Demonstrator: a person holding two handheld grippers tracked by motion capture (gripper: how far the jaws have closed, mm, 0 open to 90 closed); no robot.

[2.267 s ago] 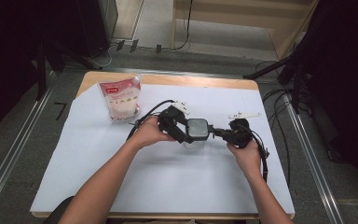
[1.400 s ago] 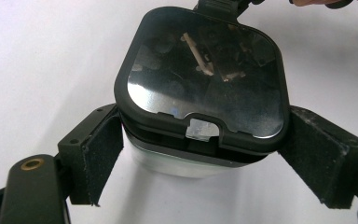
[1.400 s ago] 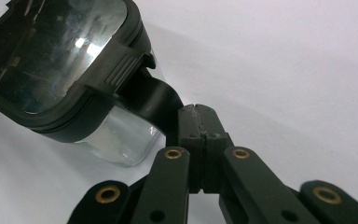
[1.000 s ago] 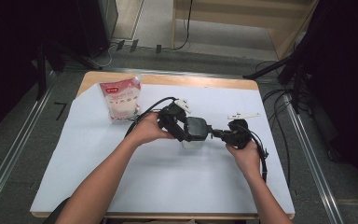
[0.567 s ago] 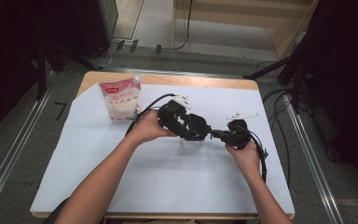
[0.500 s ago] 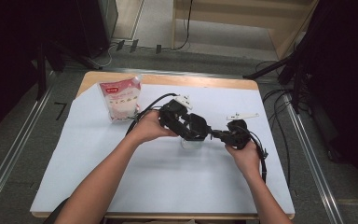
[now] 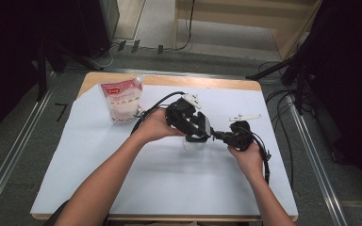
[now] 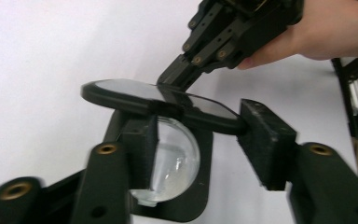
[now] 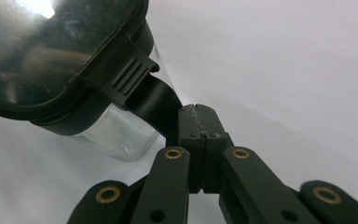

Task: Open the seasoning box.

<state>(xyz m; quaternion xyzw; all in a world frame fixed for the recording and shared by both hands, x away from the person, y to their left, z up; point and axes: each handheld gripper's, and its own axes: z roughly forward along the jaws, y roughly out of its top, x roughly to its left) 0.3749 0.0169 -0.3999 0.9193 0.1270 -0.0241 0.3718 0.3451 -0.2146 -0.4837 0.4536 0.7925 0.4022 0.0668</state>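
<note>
At mid-bench, the right hand-held gripper is clamped on the black lid's flap. The lid lies tilted over the clear container, long axis left-right. The left hand-held gripper, closing, straddles them, pads apart. Far left stands a bag.

We noted a white-covered wooden table on grey floor, dark curtains at both sides, and pale wooden furniture behind.

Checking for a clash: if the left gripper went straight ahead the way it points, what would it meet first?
Probably the black lid of the clear glass container, which already sits between the closing jaws of the left gripper. Just beyond is the right gripper, shut on the lid's tab; depth is uncertain.
</note>
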